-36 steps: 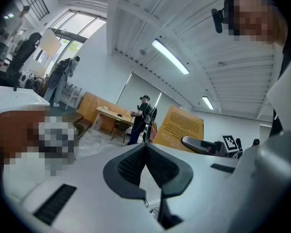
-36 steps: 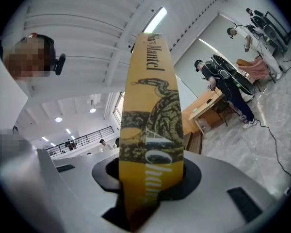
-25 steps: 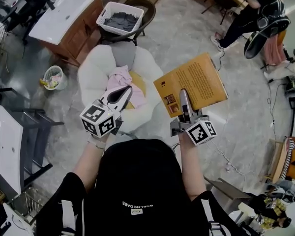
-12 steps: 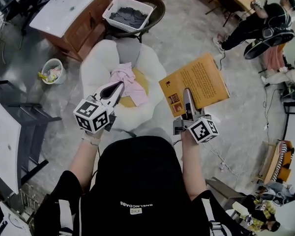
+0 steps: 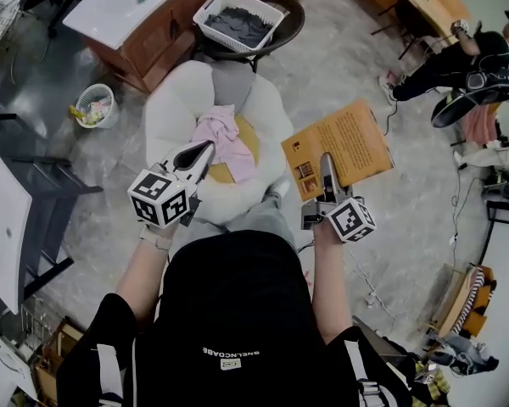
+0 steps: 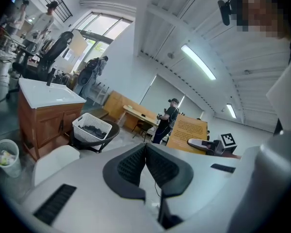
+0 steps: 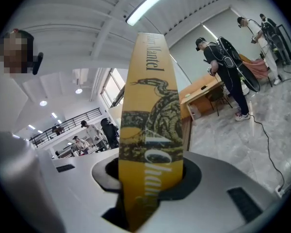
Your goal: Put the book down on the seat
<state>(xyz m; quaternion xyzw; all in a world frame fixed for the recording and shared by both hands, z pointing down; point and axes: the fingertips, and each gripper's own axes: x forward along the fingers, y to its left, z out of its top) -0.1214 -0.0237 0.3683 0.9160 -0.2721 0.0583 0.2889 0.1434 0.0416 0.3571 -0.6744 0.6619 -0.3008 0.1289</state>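
Book betw. right gripper jaws

Black short-sleeved top worn; white lettering printed below collar, white stripes at shoulders. Pale band seen at left wrist. Grey-white shells noted on left gripper and right gripper, black ribbed pads inside, each fitted with white cube bearing black square markers.

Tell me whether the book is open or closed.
Closed. The head view shows one flat orange cover of the book; the right gripper clamps it, no pages fanned.
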